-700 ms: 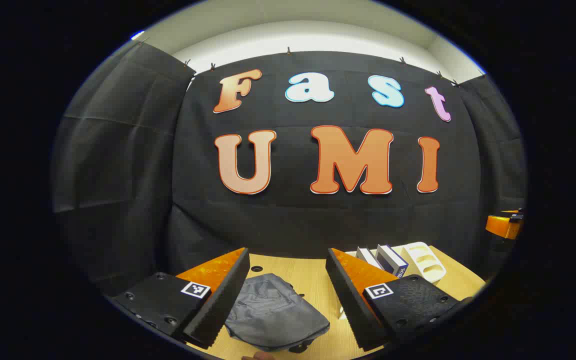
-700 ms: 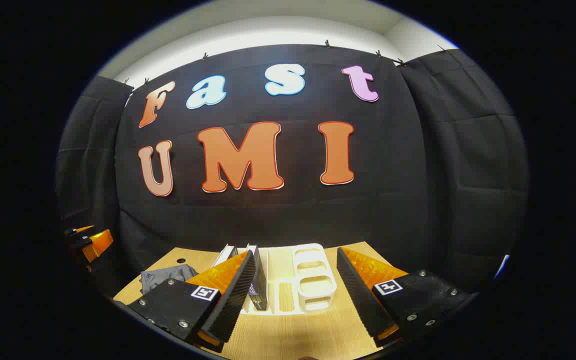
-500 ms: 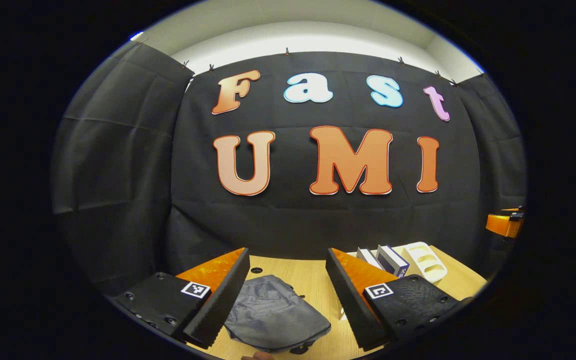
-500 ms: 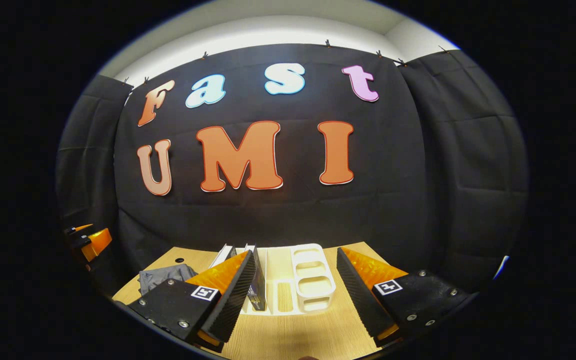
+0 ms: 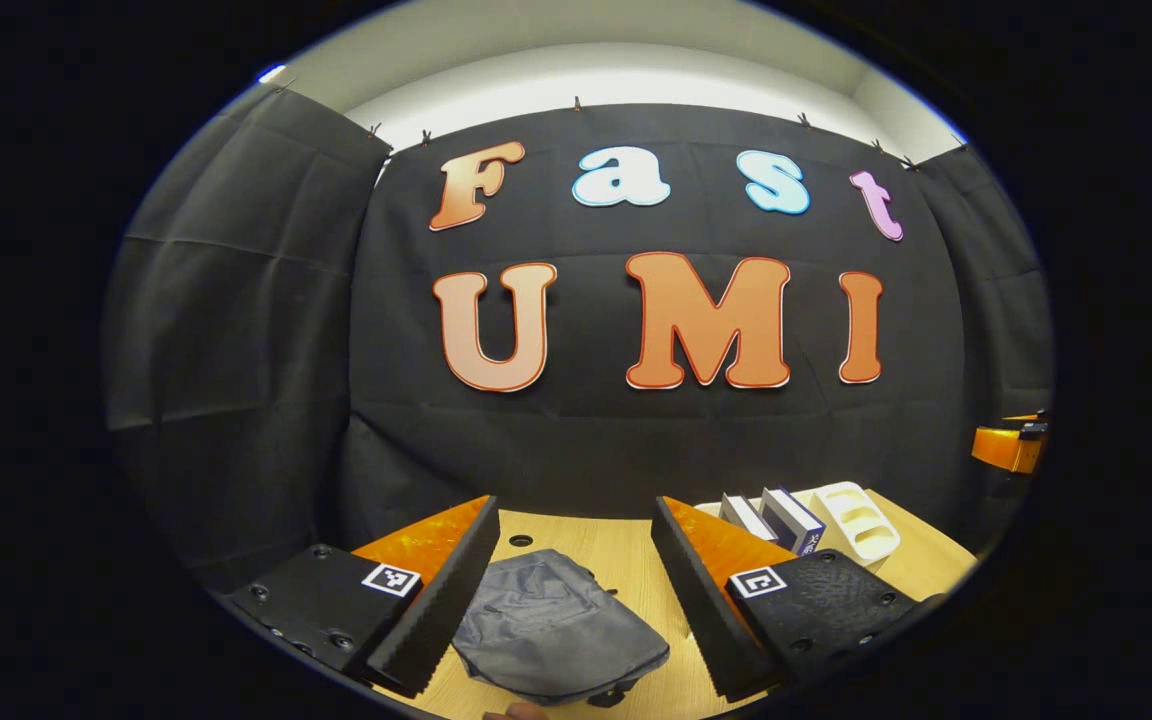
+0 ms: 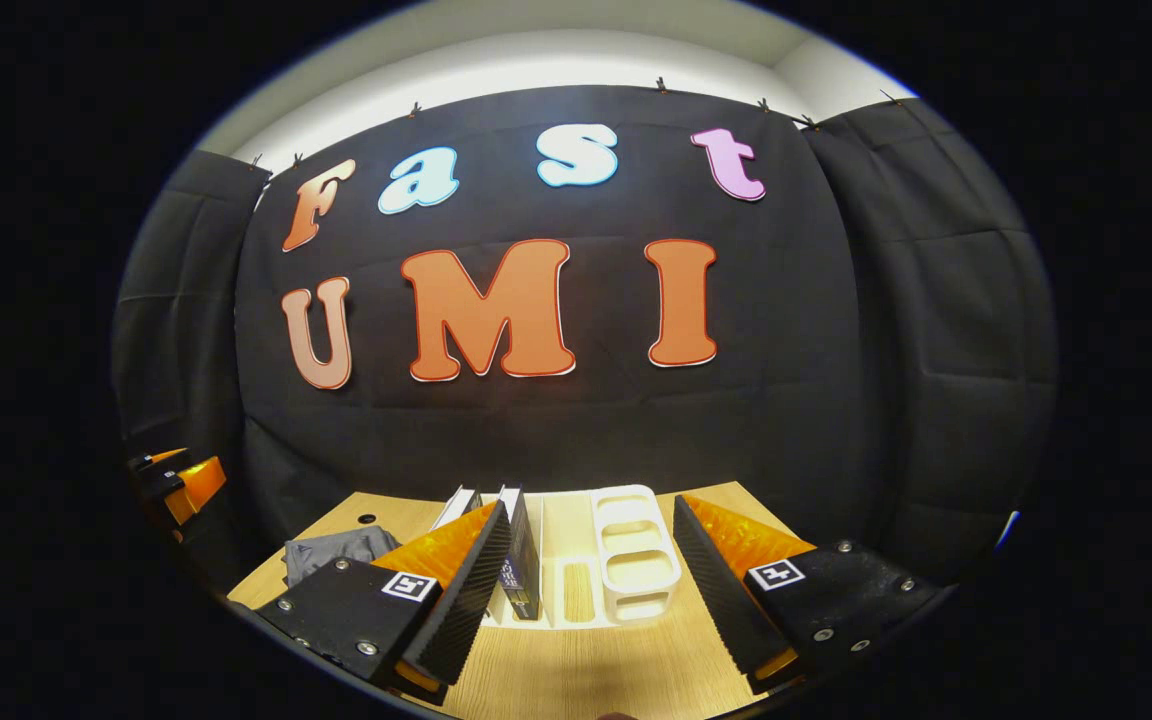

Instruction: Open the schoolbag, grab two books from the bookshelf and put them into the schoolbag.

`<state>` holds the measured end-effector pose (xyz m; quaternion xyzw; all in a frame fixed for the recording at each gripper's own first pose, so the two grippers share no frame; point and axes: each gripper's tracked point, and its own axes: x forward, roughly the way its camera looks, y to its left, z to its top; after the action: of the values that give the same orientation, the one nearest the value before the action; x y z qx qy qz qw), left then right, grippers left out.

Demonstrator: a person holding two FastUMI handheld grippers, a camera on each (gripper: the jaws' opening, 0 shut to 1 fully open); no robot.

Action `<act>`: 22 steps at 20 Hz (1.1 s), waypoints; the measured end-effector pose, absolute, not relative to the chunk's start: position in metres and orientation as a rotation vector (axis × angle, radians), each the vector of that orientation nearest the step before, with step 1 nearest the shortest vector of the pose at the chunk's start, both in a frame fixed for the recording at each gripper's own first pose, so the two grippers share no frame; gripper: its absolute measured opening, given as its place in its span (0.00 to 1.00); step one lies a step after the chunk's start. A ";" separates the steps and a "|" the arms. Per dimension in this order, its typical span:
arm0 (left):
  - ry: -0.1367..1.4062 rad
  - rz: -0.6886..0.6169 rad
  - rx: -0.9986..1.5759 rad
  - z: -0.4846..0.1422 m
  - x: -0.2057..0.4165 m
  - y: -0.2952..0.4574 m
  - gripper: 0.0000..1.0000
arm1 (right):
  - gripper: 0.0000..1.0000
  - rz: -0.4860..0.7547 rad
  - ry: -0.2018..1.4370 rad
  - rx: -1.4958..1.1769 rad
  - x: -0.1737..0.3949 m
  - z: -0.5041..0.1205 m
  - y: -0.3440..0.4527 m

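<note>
The grey schoolbag (image 5: 556, 640) lies flat and closed on the bench (image 5: 626, 560), left of the white bookshelf (image 6: 626, 560) holding two books (image 6: 521, 560). Both tongs — left (image 5: 571, 600), right (image 6: 586, 590) — hang apart, empty. Opening it likely goes best with one pinning the fabric while the other draws the zipper.

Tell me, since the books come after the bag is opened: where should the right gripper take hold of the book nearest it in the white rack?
Probably by its upper edge, from above: the book stands on edge in the white rack, a second book close beside. The right gripper is open.
</note>
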<state>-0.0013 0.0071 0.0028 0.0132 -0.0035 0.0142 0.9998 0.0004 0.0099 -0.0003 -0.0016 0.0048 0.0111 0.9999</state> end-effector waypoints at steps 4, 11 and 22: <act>-0.023 0.032 0.044 0.005 -0.018 0.013 0.96 | 0.97 0.031 0.007 -0.004 -0.004 0.000 0.013; -0.016 0.026 0.118 0.003 -0.014 0.016 0.96 | 0.97 0.026 0.024 0.000 -0.008 -0.006 0.010; 0.095 -0.069 0.419 -0.050 0.010 0.009 0.97 | 0.97 -0.016 0.105 0.030 -0.005 -0.045 -0.007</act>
<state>0.0098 0.0094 -0.0498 0.2081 0.0470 -0.0341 0.9764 -0.0045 -0.0071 -0.0449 0.0150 0.0523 -0.0078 0.9985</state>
